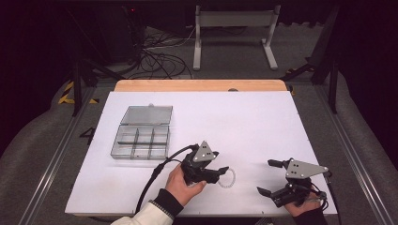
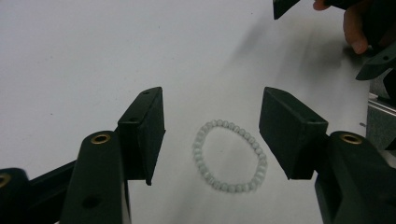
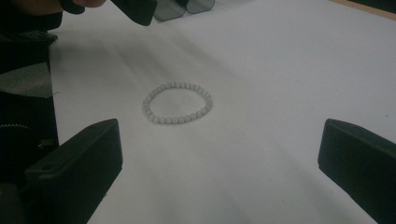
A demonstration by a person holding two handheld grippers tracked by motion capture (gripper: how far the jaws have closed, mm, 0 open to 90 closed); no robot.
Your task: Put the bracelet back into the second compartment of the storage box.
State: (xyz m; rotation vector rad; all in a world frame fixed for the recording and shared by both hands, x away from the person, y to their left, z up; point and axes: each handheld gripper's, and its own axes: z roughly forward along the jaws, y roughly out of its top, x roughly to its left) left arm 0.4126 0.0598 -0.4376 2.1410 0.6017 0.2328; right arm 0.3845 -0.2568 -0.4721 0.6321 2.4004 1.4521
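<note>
On white table, one bead bracelet, one box, left gripper unclenched around it, right gripper released.

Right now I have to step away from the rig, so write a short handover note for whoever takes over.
Left gripper: open, jaws astride the bead bracelet, pads not touching it.
Right gripper: open, holds nothing, apart from the bracelet at the near right of the table.
Bracelet lies flat on the table. The clear compartment box sits far left, lid open.
Done: left gripper lined up over the bracelet.
Left: probably grip the bracelet, lift it, carry it to the box.
</note>
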